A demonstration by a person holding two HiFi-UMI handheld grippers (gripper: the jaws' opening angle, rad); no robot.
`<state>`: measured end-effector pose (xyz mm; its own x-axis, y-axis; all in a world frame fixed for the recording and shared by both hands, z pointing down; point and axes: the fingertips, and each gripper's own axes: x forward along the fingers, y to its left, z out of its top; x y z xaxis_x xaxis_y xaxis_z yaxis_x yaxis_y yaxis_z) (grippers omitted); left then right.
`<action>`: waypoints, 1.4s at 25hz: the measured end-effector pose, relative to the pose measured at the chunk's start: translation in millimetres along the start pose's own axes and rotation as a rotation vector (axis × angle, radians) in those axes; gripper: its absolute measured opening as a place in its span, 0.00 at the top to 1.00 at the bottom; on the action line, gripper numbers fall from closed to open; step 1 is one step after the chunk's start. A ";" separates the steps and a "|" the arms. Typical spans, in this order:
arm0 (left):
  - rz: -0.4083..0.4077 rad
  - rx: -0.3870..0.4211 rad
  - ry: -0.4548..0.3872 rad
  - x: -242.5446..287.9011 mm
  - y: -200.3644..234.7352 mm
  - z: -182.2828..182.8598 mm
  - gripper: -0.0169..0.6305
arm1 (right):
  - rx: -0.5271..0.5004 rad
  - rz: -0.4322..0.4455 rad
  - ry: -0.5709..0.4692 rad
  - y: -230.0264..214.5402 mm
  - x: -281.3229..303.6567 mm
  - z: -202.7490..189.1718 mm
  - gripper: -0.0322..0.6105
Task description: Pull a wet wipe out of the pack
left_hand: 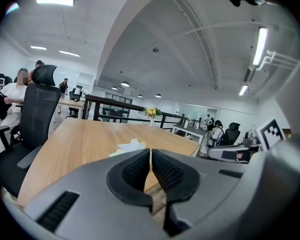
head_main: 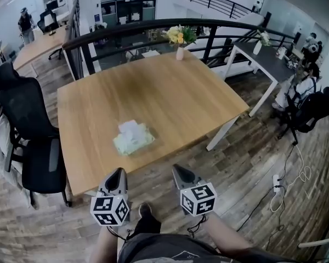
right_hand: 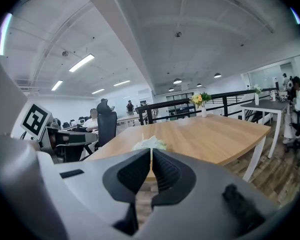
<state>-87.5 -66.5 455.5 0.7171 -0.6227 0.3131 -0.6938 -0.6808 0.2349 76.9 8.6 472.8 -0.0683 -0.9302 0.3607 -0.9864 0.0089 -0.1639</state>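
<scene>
The left gripper [head_main: 119,174] and right gripper [head_main: 180,171] are both clenched on nothing, short of the table [head_main: 181,100] edge. Ahead on the table lies the pack [head_main: 133,137], a wipe [head_main: 129,127] poking from its top. Judging by this, the reach, pinch and pull all remain.

— How's the light?
— Bright, even. Ceiling strip lights [left_hand: 55,1] above the wooden table [head_main: 170,92] glow white, with slight glare; shadows under the table are faint.
— Sharp?
— Mostly. The wipe pack [head_main: 133,137] on the table looks slightly smeared. Away from the table, lines bow, and the gripper views have black corners.
</scene>
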 end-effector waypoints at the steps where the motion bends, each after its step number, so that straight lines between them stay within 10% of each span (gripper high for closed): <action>1: -0.007 -0.002 0.006 7.5 3.4 2.2 0.94 | 0.002 -0.006 -0.001 -2.4 7.2 4.6 0.91; 35: -0.124 -0.025 0.098 127.4 99.5 27.1 0.94 | -0.003 -0.089 0.058 -9.9 156.7 54.1 0.91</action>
<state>-63.4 -224.1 493.9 0.7881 -0.4930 0.3687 -0.6028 -0.7395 0.2997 84.0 -157.1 481.3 0.0114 -0.9046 0.4262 -0.9894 -0.0721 -0.1264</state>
